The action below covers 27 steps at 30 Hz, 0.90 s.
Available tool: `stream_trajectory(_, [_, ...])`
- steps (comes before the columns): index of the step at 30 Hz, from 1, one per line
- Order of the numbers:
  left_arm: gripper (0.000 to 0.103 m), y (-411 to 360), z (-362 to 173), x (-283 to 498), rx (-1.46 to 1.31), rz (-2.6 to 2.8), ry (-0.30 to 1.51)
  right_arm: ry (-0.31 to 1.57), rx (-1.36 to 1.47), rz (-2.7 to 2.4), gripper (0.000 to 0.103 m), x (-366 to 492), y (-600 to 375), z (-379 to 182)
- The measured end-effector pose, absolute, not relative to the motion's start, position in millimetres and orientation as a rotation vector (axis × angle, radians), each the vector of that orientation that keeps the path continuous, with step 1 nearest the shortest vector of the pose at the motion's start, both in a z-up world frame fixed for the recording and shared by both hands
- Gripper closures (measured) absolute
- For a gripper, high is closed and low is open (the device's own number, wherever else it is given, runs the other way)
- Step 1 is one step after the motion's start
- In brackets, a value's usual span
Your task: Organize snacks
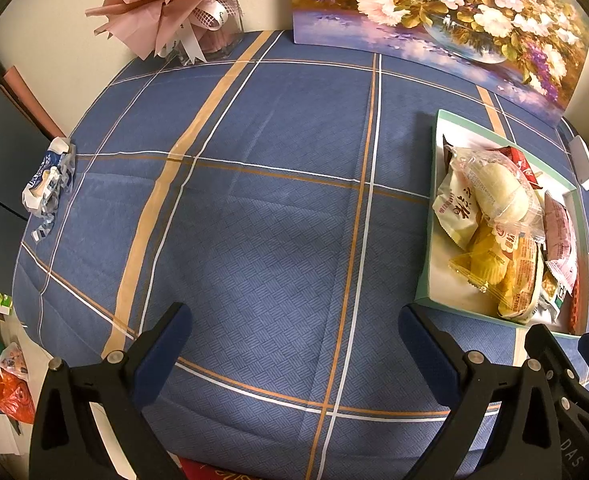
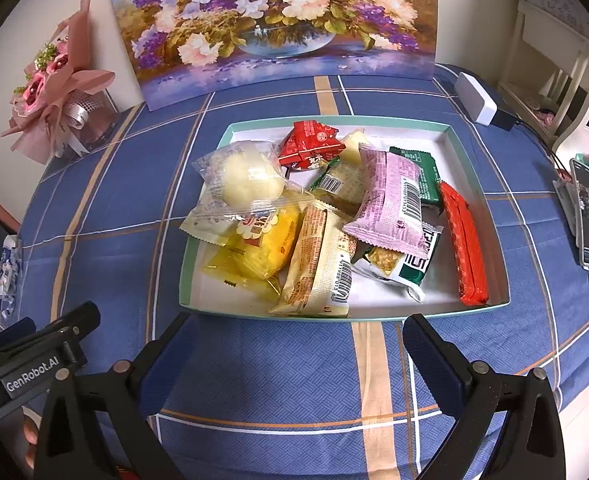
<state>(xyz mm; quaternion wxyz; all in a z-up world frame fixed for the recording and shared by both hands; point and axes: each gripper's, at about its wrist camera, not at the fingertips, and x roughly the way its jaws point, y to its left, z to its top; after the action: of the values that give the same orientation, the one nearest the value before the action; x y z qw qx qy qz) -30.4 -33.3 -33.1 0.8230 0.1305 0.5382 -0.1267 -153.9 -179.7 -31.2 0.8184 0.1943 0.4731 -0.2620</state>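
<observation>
A shallow box with a mint-green rim (image 2: 476,312) (image 1: 424,280) sits on the blue checked tablecloth and holds several wrapped snacks. Among them are a pale round bun in clear wrap (image 2: 250,180) (image 1: 494,188), a yellow cake pack (image 2: 262,252), a pink pack (image 2: 390,200), a red bar (image 2: 464,248) and a red pouch (image 2: 308,146). My right gripper (image 2: 294,344) hangs open just in front of the box's near rim, holding nothing. My left gripper (image 1: 294,334) is open over bare cloth, left of the box. A crumpled blue-white wrapper (image 1: 48,178) (image 2: 4,272) lies at the table's left edge.
A flower painting (image 2: 278,20) leans on the wall behind the box. A pink wrapped bouquet (image 1: 174,4) (image 2: 54,92) stands at the back left. A white block (image 2: 474,98) and a phone on a stand (image 2: 586,216) are on the right side. Bags lie on the floor (image 1: 6,384) at left.
</observation>
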Motion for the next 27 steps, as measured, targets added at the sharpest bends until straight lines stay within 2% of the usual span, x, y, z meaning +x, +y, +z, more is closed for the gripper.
stream_trajectory(27, [0.001, -28.3, -30.9, -28.5, 0.251, -0.246, 1.146, 1.005, 0.412, -0.563, 0.0, -153.6, -180.4, -30.7])
